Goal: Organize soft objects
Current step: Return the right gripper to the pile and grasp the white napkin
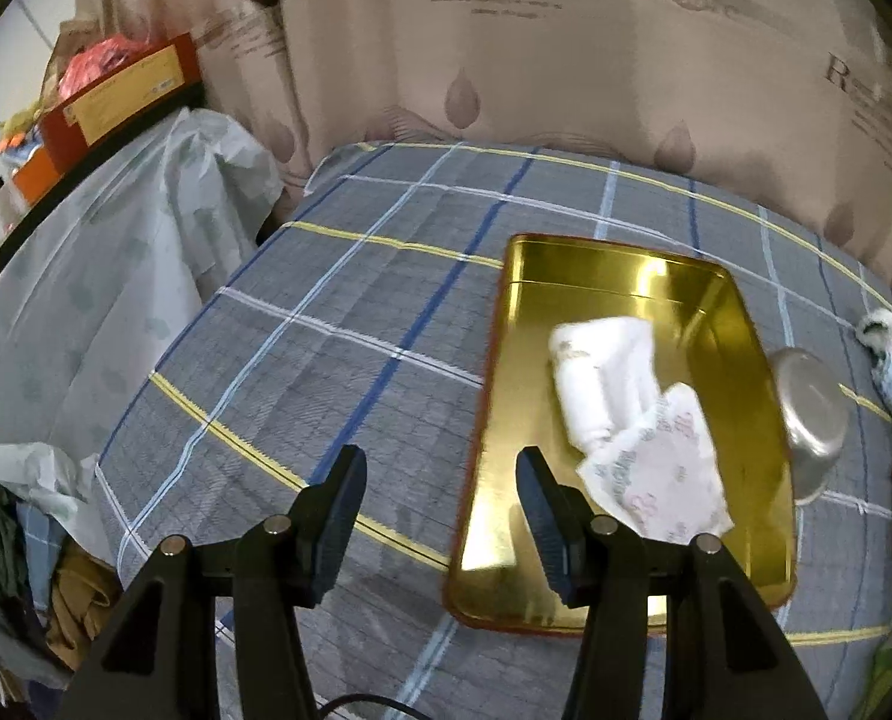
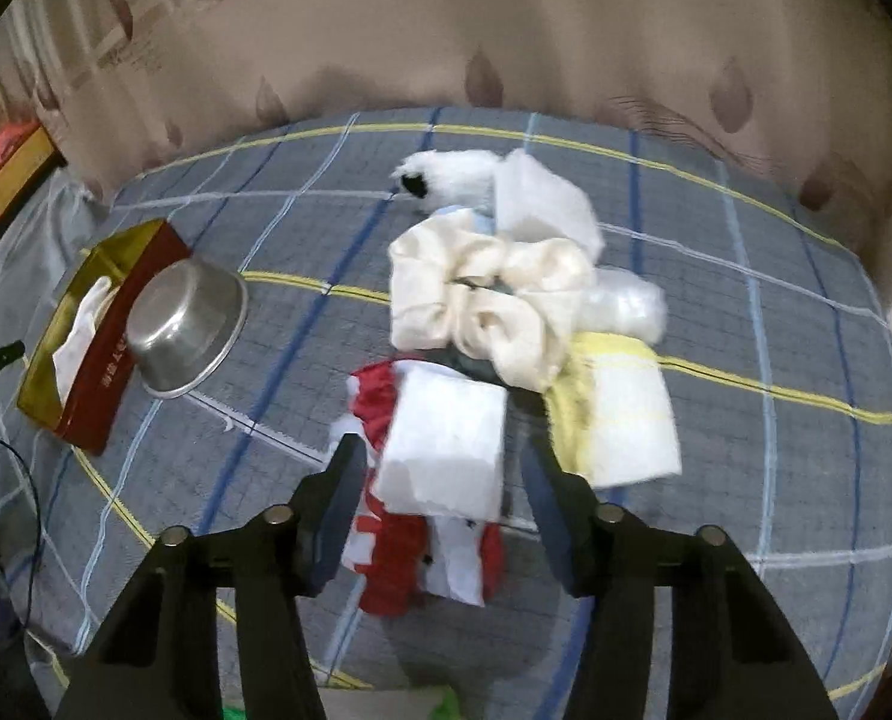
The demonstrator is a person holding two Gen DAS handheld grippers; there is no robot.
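A gold tin box (image 1: 506, 510) lies on the plaid bed; it holds a rolled white cloth (image 1: 596, 378) and a patterned white cloth (image 1: 662, 474). My left gripper (image 1: 440, 474) is open and empty, hovering over the box's near left edge. In the right wrist view the box (image 2: 95, 360) sits far left. A pile of soft things lies ahead: a white folded cloth (image 2: 446, 438) on a red-and-white cloth (image 2: 398, 564), a cream scrunchie (image 2: 482, 306), a yellow-white cloth (image 2: 620, 420), a white fluffy item (image 2: 446, 177). My right gripper (image 2: 443, 462) is open around the white folded cloth.
An upturned steel bowl (image 1: 812, 414) leans by the box's right side, also seen in the right wrist view (image 2: 182, 324). A curtain (image 1: 506, 60) hangs behind the bed. A draped sheet (image 1: 116, 276) and boxes (image 1: 122, 96) stand left of the bed.
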